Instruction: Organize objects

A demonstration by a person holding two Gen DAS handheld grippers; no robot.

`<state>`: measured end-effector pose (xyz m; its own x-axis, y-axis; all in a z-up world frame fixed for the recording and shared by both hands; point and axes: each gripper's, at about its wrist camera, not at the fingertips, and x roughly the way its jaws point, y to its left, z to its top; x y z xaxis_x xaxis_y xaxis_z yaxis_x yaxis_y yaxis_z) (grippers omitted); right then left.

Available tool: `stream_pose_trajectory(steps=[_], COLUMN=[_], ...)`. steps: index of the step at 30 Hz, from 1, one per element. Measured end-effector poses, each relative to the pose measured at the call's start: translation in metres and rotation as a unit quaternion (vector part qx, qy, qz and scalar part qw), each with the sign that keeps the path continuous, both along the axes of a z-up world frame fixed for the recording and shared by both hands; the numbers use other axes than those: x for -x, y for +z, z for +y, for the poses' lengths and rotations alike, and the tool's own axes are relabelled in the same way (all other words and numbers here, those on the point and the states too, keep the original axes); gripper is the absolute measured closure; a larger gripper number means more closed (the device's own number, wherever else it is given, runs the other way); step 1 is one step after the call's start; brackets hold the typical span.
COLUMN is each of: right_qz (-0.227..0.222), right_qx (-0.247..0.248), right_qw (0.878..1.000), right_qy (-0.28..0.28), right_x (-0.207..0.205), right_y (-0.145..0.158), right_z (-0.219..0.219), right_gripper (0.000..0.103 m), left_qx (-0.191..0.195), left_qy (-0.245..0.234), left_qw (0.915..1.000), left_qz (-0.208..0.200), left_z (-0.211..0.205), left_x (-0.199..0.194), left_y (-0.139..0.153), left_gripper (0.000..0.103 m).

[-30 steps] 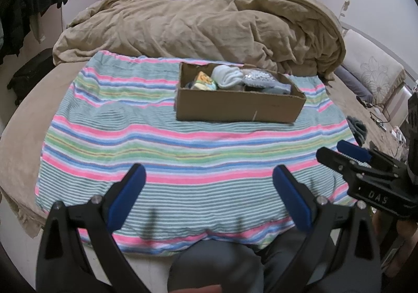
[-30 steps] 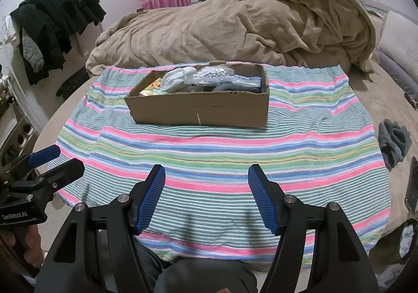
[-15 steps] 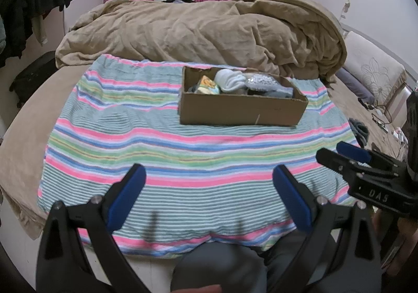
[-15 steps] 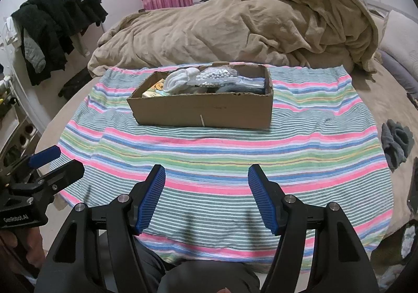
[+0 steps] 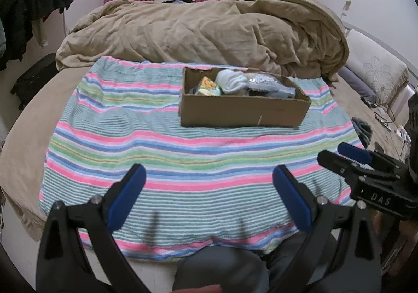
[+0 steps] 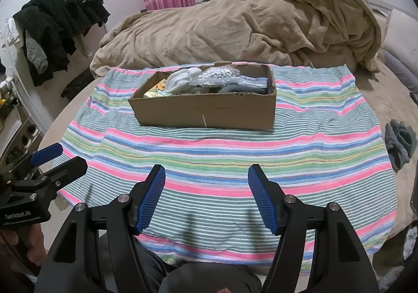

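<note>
A brown cardboard box stands on a striped towel spread on the bed. It holds rolled pale socks, a clear bag of white beads, a yellow-patterned item and dark blue cloth. My left gripper is open and empty, above the towel's near edge. My right gripper is open and empty too, beside it; it also shows in the left wrist view.
A crumpled tan duvet lies behind the box. A dark grey sock lies on the bed right of the towel. Dark clothes hang at the left. A pillow is at the right.
Both views have tilted slightly upward, so the box sits lower in frame. Both grippers stay open and empty.
</note>
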<state>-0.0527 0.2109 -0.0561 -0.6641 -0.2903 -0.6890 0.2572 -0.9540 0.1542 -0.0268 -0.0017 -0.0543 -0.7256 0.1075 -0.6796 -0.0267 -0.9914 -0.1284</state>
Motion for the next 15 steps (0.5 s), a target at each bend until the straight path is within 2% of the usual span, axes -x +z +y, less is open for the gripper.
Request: stream_pose_trajectory(steps=[15], right_qz=[-0.011], right_qx=[0.004], right_qw=[1.000], right_qy=[-0.001], right_x=[0.007], right_y=[-0.010], right_z=[0.004], right_gripper=[0.034], left_qx=[0.007], left_qy=[-0.008], left_qw=[0.9999], left_qz=[-0.010], left_z=[0.002], left_x=[0.013], left_y=[-0.011], left_gripper=[0.004])
